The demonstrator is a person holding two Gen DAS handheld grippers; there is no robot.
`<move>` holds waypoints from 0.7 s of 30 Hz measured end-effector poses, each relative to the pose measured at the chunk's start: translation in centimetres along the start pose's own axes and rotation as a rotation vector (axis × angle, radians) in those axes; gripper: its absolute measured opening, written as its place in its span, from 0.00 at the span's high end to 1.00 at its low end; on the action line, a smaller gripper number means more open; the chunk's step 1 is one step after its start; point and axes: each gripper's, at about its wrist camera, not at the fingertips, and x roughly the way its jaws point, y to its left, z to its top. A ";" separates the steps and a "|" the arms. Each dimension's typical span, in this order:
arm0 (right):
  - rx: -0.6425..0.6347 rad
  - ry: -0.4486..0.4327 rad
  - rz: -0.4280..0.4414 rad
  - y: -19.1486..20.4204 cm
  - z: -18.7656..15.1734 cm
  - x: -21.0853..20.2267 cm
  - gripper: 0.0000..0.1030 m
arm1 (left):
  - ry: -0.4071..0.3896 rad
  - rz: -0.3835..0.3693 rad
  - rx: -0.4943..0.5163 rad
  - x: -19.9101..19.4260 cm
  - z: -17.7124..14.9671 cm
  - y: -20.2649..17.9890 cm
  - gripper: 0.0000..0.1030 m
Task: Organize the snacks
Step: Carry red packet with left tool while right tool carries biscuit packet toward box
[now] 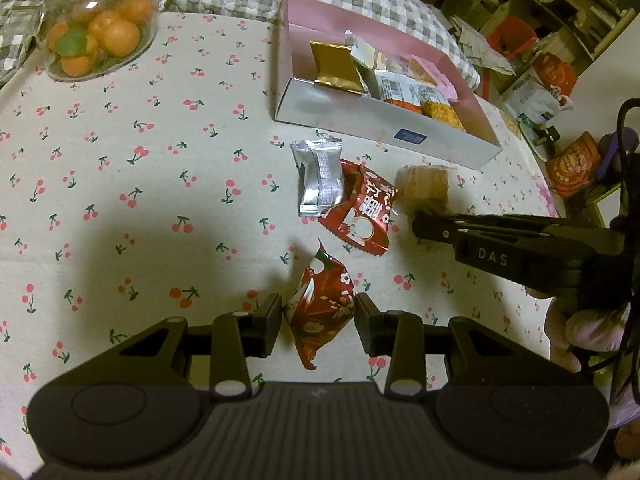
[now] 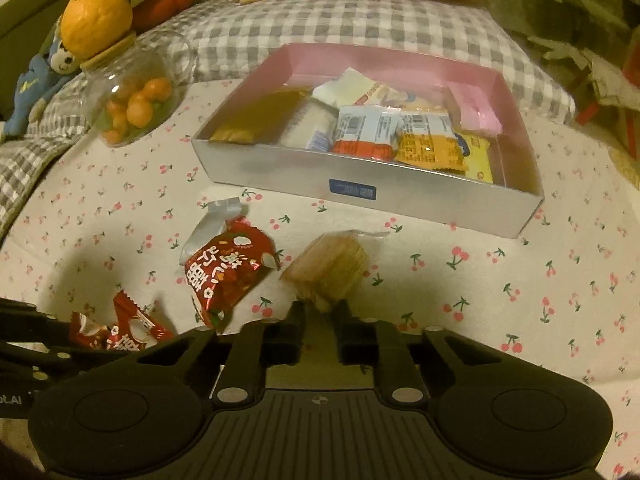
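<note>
My left gripper (image 1: pixel 320 320) is shut on a red snack packet (image 1: pixel 320 300), which stands up on end between the pads. Ahead of it on the cherry-print cloth lie a silver packet (image 1: pixel 320 176) and a second red packet (image 1: pixel 360 212), partly overlapping. My right gripper (image 2: pixel 322 316) is shut on the near end of a brown wafer in clear wrap (image 2: pixel 330 266). In the left wrist view it reaches in from the right (image 1: pixel 420 224) to the wafer (image 1: pixel 426 184). Behind stands the pink-lined silver box (image 2: pixel 280 168) with several wrapped snacks inside.
A glass jar of small oranges (image 1: pixel 100 28) stands at the far left of the table. A checked quilt (image 2: pixel 320 24) borders the far edge. Bags and boxes (image 1: pixel 560 80) crowd the floor to the right. A gloved hand (image 1: pixel 576 332) holds the right gripper.
</note>
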 end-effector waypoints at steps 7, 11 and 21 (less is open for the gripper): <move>0.069 0.028 0.033 -1.3 0.0 -0.5 0.94 | -0.009 -0.004 -0.003 -0.3 0.2 0.0 0.65; 0.100 0.024 0.051 -1.8 0.2 -1.3 0.97 | -0.018 -0.009 -0.002 -0.5 0.4 -0.1 0.65; 0.268 -0.017 0.035 -4.1 0.9 -2.5 0.49 | -0.041 -0.017 0.000 -0.9 1.0 -0.6 0.65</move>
